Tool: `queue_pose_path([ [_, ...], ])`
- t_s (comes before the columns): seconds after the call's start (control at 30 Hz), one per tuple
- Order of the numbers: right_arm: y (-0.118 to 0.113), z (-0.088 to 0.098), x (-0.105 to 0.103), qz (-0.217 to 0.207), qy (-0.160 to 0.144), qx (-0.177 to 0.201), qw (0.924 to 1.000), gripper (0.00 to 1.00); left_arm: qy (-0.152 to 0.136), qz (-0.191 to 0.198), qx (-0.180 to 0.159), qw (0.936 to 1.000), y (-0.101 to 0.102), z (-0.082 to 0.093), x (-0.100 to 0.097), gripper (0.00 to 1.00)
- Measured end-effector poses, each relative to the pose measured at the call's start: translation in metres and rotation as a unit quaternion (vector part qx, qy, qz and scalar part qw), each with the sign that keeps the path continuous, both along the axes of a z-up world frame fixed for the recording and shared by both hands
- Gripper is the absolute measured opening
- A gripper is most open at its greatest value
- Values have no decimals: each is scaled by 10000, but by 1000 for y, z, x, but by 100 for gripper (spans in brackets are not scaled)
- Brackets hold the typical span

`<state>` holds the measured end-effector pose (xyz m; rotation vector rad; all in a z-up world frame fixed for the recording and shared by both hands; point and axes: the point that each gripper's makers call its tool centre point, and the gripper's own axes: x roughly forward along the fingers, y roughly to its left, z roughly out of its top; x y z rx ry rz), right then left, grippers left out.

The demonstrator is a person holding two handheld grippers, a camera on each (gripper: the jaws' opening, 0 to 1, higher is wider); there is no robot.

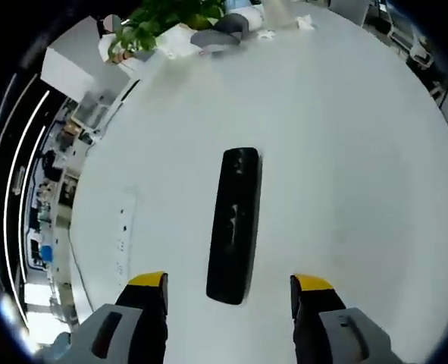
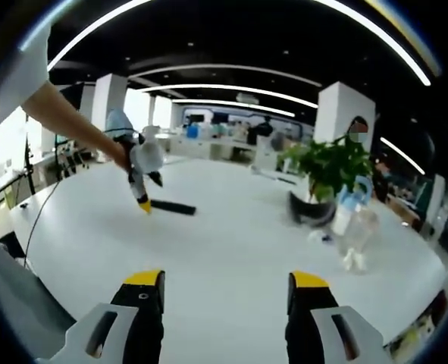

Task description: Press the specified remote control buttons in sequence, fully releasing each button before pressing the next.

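Left gripper: jaws spread wide with nothing between them, hovering over the near end of the black remote control, which lies flat on the white table, well in from its edges. Right gripper: jaws likewise apart and empty, held above the table's near edge; the right gripper view shows the left gripper in a person's hand over the remote. Toward the far edge: potted plant, clear bottle.

No readable text; remote control markings illegible.
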<state>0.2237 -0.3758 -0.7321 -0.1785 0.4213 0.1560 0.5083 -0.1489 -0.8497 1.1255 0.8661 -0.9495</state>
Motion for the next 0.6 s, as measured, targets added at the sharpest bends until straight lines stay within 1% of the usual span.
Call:
queue_pose_path([
  [0.03, 0, 0, 0, 1, 11, -11, 10000, 64, 92, -35, -122, 9999, -6, 2, 0, 63],
  [0.07, 0, -1, 0, 1, 15, -13, 10000, 64, 113, 43, -25, 9999, -4, 4, 1, 63],
  [0.1, 0, -1, 0, -3, 19, -20, 10000, 64, 247, 64, -34, 9997, -4, 3, 0, 62],
  [0.2, 0, -2, 0, -3, 36, -28, 10000, 64, 485, -223, -33, 9986, -7, 2, -3, 58],
  [0.23, 0, -2, 0, 4, 39, -37, 10000, 64, 556, -223, -32, 9982, -6, 1, -2, 57],
  [0.27, 0, -2, 0, 10, 43, -44, 10000, 64, 694, -216, -24, 9974, -6, 0, -2, 55],
  [0.33, 1, -3, 0, 26, 61, -54, 10000, 63, 843, -157, -27, 9963, -5, -2, -2, 54],
  [0.47, 1, -4, 0, 40, 83, -68, 9999, 63, 1206, -161, -71, 9925, -4, -6, -3, 52],
  [0.5, 2, -4, 0, 41, 90, -72, 9999, 63, 1351, -113, -96, 9907, -4, -8, -5, 51],
  [0.6, 0, -4, 0, 21, 74, -84, 9999, 64, 1609, -66, -172, 9868, -3, -10, -6, 48],
])
